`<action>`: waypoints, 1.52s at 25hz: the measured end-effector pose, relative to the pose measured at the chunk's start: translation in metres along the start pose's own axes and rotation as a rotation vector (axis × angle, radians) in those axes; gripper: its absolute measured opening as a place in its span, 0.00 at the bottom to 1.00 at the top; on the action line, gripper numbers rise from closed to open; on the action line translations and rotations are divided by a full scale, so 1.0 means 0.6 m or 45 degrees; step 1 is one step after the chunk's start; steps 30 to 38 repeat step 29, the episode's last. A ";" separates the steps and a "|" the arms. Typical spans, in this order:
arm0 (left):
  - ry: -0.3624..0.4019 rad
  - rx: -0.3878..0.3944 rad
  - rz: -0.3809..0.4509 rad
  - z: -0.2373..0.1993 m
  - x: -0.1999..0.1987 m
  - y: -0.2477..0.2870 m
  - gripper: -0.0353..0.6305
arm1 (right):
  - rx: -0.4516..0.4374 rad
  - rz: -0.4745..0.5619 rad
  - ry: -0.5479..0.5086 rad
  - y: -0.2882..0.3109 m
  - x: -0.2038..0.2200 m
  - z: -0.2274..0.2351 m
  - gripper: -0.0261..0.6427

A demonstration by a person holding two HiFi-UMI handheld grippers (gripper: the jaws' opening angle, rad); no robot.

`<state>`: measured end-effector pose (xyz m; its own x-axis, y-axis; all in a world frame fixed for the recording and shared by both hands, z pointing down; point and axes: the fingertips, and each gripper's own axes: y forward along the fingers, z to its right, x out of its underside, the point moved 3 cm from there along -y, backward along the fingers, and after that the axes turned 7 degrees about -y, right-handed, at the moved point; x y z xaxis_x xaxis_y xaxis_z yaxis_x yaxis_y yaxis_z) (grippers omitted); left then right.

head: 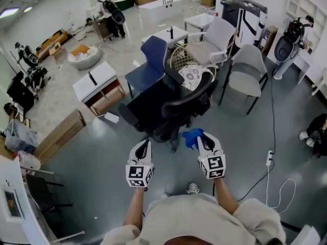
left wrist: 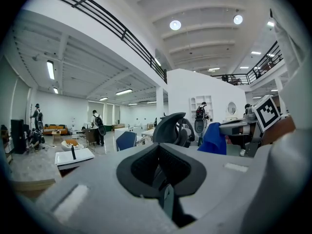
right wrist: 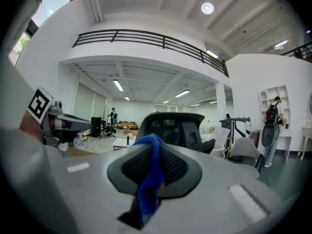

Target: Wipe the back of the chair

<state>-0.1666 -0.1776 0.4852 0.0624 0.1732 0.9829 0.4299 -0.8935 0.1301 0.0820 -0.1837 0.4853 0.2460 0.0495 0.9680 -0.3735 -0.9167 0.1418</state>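
A black office chair [head: 173, 108] stands just ahead of me with its curved back [head: 191, 100] turned toward me; the same back [right wrist: 170, 126] fills the middle of the right gripper view and shows smaller as the chair back [left wrist: 168, 128] in the left gripper view. My right gripper [head: 201, 137] is shut on a blue cloth [head: 192, 138], held a little short of the chair back; the cloth [right wrist: 150, 179] hangs between its jaws. My left gripper [head: 144, 148] is beside it to the left, shut with nothing in it.
Behind the black chair are a blue chair [head: 148, 65], a wire chair with a patterned cushion [head: 191, 73] and two grey chairs [head: 248, 75]. A low white table [head: 97, 83] stands left. A cable and power strip [head: 269, 160] lie on the floor at right. People stand far off.
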 end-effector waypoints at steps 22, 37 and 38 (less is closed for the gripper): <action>-0.008 -0.008 0.012 0.008 -0.002 -0.006 0.05 | 0.019 0.000 0.022 -0.005 0.002 0.015 0.09; -0.008 0.001 0.006 0.008 -0.004 -0.004 0.05 | 0.017 -0.010 0.024 -0.006 0.002 0.014 0.09; -0.008 0.001 0.006 0.008 -0.004 -0.004 0.05 | 0.017 -0.010 0.024 -0.006 0.002 0.014 0.09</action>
